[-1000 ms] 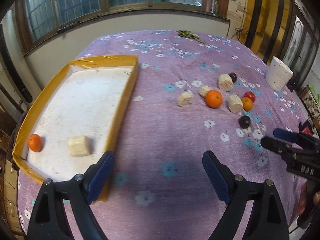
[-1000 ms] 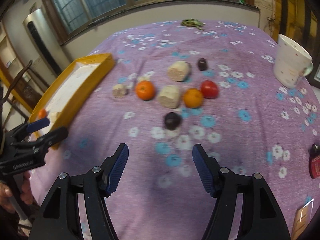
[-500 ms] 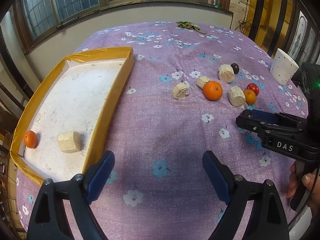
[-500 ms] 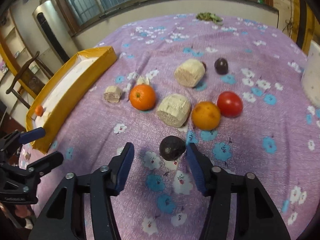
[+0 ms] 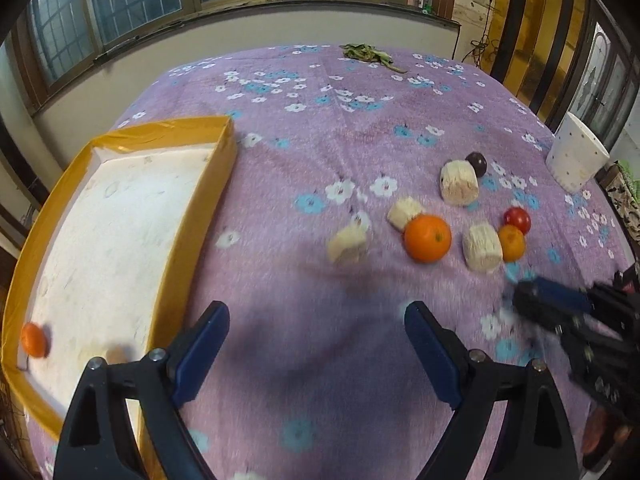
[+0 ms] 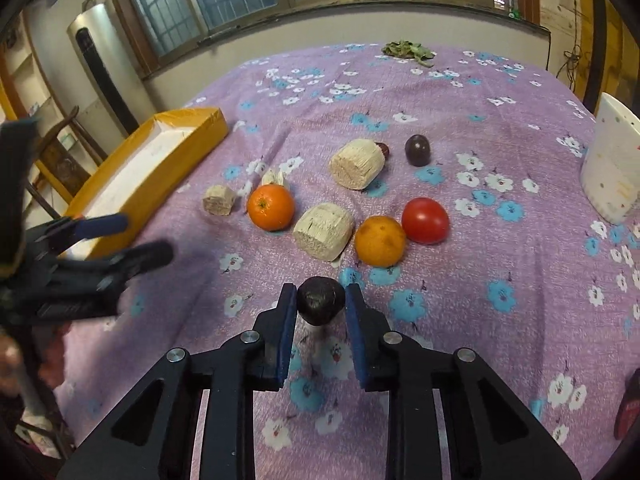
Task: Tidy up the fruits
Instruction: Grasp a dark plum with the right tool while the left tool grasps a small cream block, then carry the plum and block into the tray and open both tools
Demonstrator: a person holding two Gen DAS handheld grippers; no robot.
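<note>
My right gripper (image 6: 321, 304) is closed on a dark round fruit (image 6: 320, 300) low over the purple cloth. Ahead of it lie a pale cut chunk (image 6: 323, 231), an orange (image 6: 271, 207), a smaller orange (image 6: 380, 241), a red tomato (image 6: 425, 220), another chunk (image 6: 357, 163) and a second dark fruit (image 6: 417, 150). My left gripper (image 5: 316, 332) is open and empty, beside the yellow tray (image 5: 192, 216). A small orange (image 5: 33, 340) lies in the tray's near corner. The right gripper shows blurred at the right of the left wrist view (image 5: 560, 308).
A white spotted cup (image 6: 614, 168) stands at the right, also in the left wrist view (image 5: 576, 158). Green leaves (image 6: 408, 50) lie at the table's far edge. Two small pale chunks (image 5: 348, 242) lie between tray and fruits. A red object (image 6: 630, 412) sits at the near right edge.
My right gripper has moved forward to the dark fruit and closed on it. The left gripper has shifted forward and right; the pale chunk in the tray is now hidden behind its finger.
</note>
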